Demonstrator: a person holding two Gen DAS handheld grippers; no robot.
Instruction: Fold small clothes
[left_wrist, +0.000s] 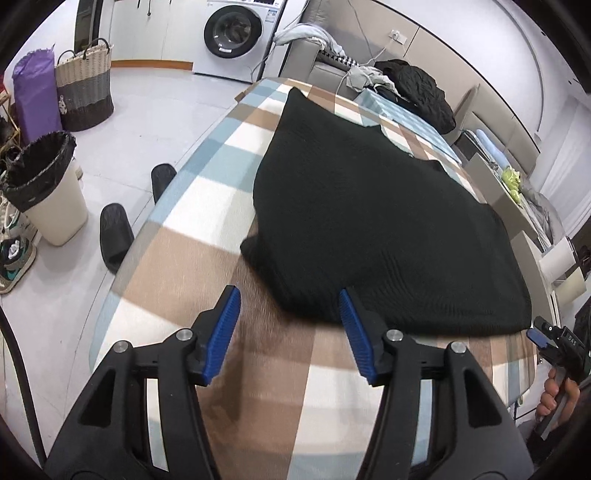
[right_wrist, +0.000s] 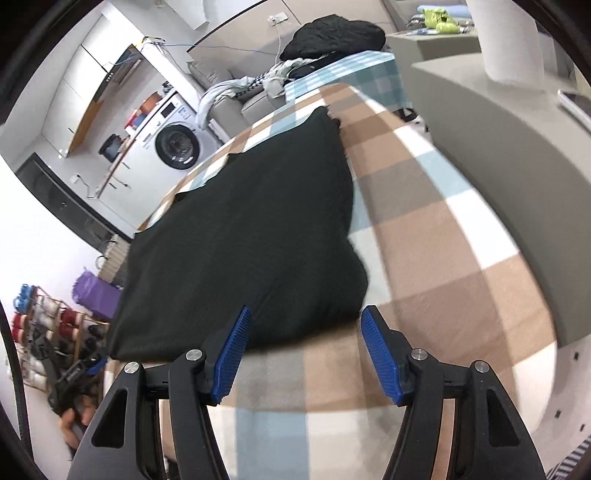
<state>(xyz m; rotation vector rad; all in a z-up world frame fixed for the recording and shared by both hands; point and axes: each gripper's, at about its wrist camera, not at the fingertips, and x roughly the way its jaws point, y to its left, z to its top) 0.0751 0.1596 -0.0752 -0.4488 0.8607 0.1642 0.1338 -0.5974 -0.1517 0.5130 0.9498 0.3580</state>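
A black knit garment (left_wrist: 369, 221) lies flat on the table's checked cloth (left_wrist: 177, 266). My left gripper (left_wrist: 289, 291) stands open just in front of the garment's near edge, its blue pads (left_wrist: 221, 332) apart with nothing pinched between them. In the right wrist view, the same garment (right_wrist: 251, 240) spreads away from my right gripper (right_wrist: 306, 309). That gripper is also open at the garment's near right corner, pads (right_wrist: 380, 354) clear of the fabric. Each gripper shows at the edge of the other's view, held in a hand.
A washing machine (left_wrist: 236, 33), a wicker basket (left_wrist: 85, 92), a lined waste bin (left_wrist: 48, 184) and black slippers (left_wrist: 114, 236) stand on the floor to the left. Piled clothes (left_wrist: 413, 88) lie beyond the table. A grey block (right_wrist: 498, 166) borders its right side.
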